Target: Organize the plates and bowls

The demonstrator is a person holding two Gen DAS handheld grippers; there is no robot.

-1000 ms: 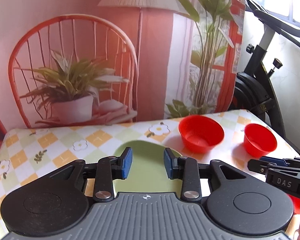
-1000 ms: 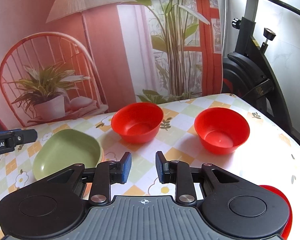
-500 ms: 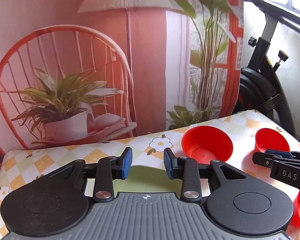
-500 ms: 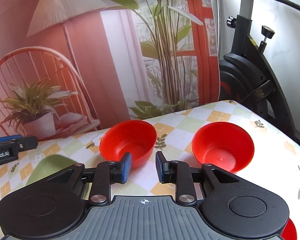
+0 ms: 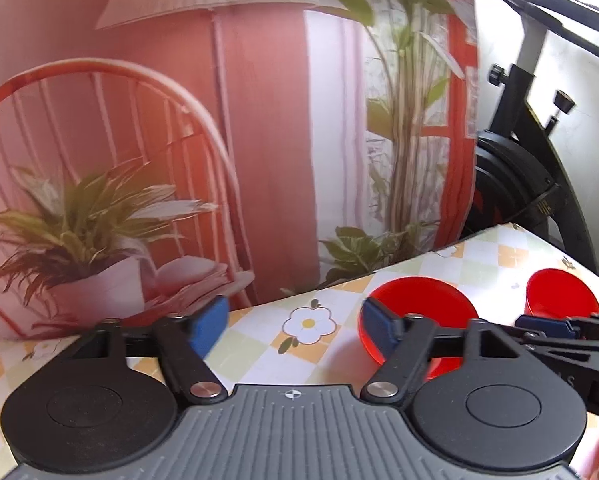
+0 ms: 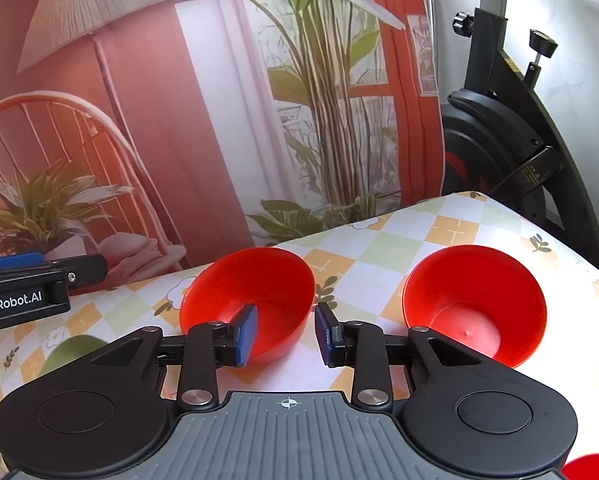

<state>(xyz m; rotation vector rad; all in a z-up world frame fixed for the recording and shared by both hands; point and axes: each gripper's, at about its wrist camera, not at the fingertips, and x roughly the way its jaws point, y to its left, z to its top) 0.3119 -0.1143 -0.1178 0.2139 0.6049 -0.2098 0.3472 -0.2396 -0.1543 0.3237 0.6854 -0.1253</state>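
Nothing stacked yet: both red bowls (image 6: 247, 304) (image 6: 475, 304) sit apart mid-frame, green plate (image 6: 69, 350) lower left, left gripper (image 5: 289, 330) and right gripper (image 6: 285, 330) both spread, empty.

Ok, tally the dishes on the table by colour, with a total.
Red round plastic dishes: 3, left bowl, right bowl, and a red piece at the corner
Green plastic plate: 1
Total: 4

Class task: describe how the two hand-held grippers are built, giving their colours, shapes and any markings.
Each hand-held gripper has a ribbed grey body with a crosshair mark, two round black discs, black linkage arms with silver pivots, and blue finger pads. White lettering ending "enRobot.AI" marks the left one's side.
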